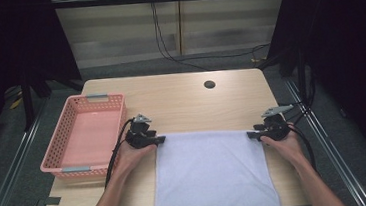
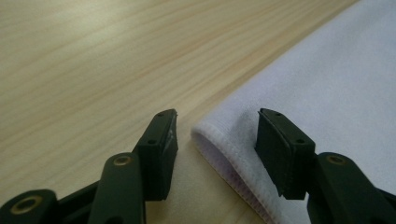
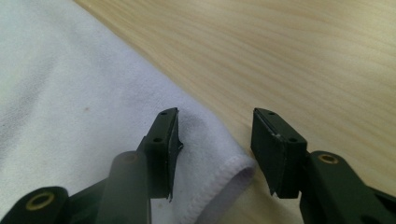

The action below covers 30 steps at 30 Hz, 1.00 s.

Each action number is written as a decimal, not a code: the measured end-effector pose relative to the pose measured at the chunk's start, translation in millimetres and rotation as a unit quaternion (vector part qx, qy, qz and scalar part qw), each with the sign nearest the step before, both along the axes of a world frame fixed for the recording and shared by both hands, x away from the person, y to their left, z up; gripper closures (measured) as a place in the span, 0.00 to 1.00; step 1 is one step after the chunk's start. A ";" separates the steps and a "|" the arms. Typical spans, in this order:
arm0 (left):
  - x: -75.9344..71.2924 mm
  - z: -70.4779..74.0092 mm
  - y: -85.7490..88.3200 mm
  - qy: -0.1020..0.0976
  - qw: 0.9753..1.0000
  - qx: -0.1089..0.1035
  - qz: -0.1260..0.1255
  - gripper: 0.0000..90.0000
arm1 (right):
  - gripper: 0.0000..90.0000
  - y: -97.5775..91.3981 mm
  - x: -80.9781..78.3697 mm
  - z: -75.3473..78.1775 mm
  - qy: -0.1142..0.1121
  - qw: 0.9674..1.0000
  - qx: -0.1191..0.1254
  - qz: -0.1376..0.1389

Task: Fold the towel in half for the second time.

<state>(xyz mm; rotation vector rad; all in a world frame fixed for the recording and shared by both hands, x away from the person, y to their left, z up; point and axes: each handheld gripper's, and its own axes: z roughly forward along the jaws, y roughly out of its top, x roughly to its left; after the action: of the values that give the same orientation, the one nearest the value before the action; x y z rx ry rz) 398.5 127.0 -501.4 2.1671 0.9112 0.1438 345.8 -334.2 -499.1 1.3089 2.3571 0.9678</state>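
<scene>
white towel [image 1: 212, 173] corners sit between both grippers' seemingly parted jaws.

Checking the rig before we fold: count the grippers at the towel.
2. The left gripper sits at the white towel's far left corner, beside the pink basket; the right gripper sits at the far right corner. Both stand open astride the corners.

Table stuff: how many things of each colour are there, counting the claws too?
White: 1, the towel
Pink: 1, the basket
Black: 2, the left claw and the right claw, both open at the towel's far corners
Total: 4
</scene>
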 end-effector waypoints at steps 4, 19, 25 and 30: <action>-0.4 -0.3 -2.3 -0.010 1.000 0.009 -0.009 0.53 | 0.58 -0.8 -0.7 -1.4 0.002 1.000 0.002 0.000; -5.7 5.3 -3.0 0.016 0.999 -0.036 -0.025 0.92 | 0.92 -6.8 -14.9 3.6 0.029 0.999 0.038 0.025; -2.6 30.7 0.2 -0.012 0.998 -0.066 -0.017 0.93 | 0.94 -18.0 -9.9 25.4 -0.006 0.997 0.083 0.006; 4.3 55.0 3.2 -0.036 0.996 -0.083 -0.011 0.93 | 0.94 -19.9 -3.9 40.3 -0.034 0.994 0.101 -0.001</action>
<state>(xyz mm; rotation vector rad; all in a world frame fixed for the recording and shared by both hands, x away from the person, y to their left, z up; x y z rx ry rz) 402.8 130.2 -446.4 2.0058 0.8291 0.1293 341.9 -354.0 -458.8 1.3245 2.2541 1.2564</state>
